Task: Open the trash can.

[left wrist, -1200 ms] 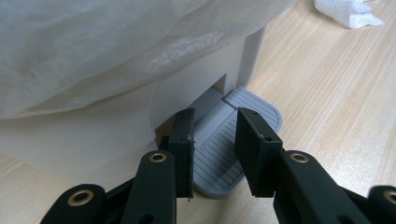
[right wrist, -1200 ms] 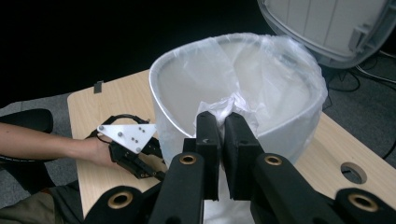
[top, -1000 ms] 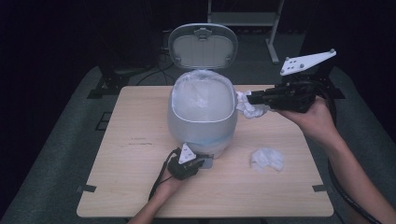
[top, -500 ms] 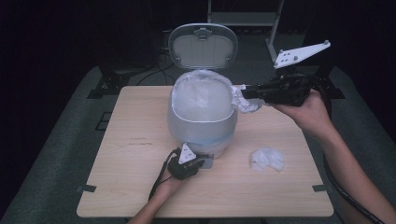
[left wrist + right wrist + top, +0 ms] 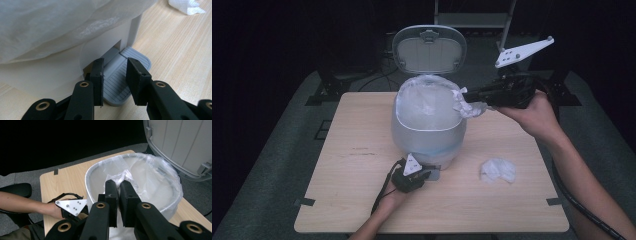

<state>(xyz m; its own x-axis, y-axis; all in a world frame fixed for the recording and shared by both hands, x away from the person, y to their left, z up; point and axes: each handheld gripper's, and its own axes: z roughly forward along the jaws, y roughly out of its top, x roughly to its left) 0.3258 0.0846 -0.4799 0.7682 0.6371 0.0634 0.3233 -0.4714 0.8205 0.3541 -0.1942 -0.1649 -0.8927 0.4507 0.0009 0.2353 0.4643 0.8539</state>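
Looks like a recording lab, staged and dark.
Lone wooden table (image 5: 352, 200) on grey floor mats (image 5: 272, 170), black surroundings, stand legs (image 5: 327, 87) and cables (image 5: 384, 75) behind.

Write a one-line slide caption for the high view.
Left gripper presses the bin's pedal, lid up; right gripper brings crumpled tissue to the rim.

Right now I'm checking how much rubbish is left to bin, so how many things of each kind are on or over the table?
Crumpled tissues: 2 (one held by right gripper, one on table)
Pedal bins: 1
Total: 3
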